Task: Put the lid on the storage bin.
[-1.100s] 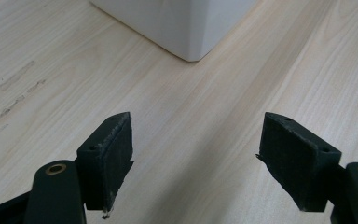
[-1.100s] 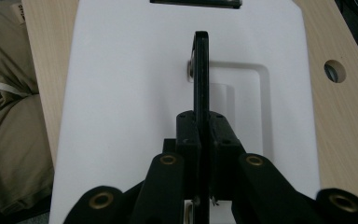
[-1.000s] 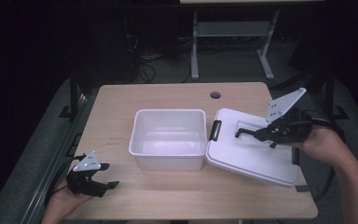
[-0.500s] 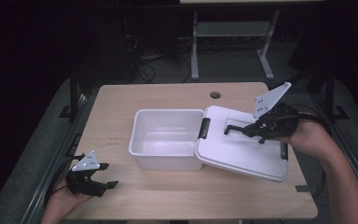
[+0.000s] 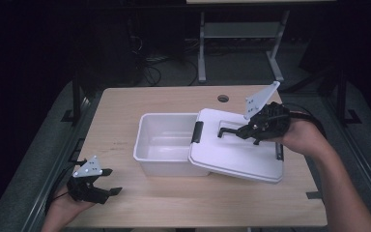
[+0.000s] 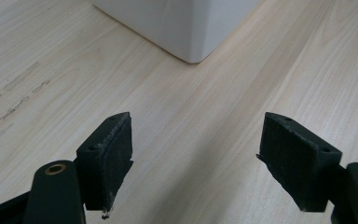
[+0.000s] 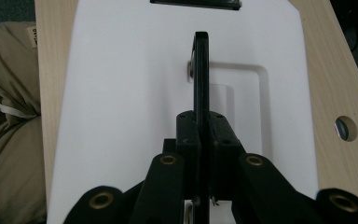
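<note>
The right hand-held gripper (image 5: 229, 131), right of centre in the high view, is clamped tight on the black handle (image 7: 201, 70) of the white lid (image 5: 236, 154). The lid lies tilted, its left edge overlapping the rim of the white bin (image 5: 166, 140) at centre. The left hand-held gripper (image 5: 107, 182), lower left, rests wide open and empty on the tabletop (image 5: 125, 106).
</note>
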A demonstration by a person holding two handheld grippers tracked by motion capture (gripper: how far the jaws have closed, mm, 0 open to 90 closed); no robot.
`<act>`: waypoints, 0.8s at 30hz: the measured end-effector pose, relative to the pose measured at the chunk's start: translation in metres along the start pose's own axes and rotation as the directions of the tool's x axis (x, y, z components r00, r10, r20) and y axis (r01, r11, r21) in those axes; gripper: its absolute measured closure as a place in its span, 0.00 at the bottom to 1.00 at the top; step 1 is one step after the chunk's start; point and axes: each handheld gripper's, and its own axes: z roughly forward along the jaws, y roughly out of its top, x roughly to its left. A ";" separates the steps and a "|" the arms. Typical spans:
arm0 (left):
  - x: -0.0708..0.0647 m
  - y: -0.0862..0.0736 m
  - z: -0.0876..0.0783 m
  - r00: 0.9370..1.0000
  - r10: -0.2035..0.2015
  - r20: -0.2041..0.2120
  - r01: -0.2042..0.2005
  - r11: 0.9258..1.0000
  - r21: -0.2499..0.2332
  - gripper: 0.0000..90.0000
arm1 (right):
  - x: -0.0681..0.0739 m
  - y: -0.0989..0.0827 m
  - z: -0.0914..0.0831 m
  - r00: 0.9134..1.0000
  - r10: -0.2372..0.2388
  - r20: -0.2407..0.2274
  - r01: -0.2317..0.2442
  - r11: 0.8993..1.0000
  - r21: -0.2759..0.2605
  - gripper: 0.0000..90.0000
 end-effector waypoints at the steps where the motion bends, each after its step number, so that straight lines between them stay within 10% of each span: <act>1: 0.000 0.000 0.000 1.000 0.000 -0.001 0.000 1.000 -0.002 0.28 | 0.000 0.001 0.001 1.000 0.000 -0.002 0.000 1.000 -0.001 0.94; 24: 0.003 -0.004 -0.003 1.000 -0.009 0.003 0.009 1.000 -0.008 0.28 | -0.006 0.040 0.019 0.999 -0.042 -0.032 0.041 0.999 -0.020 0.94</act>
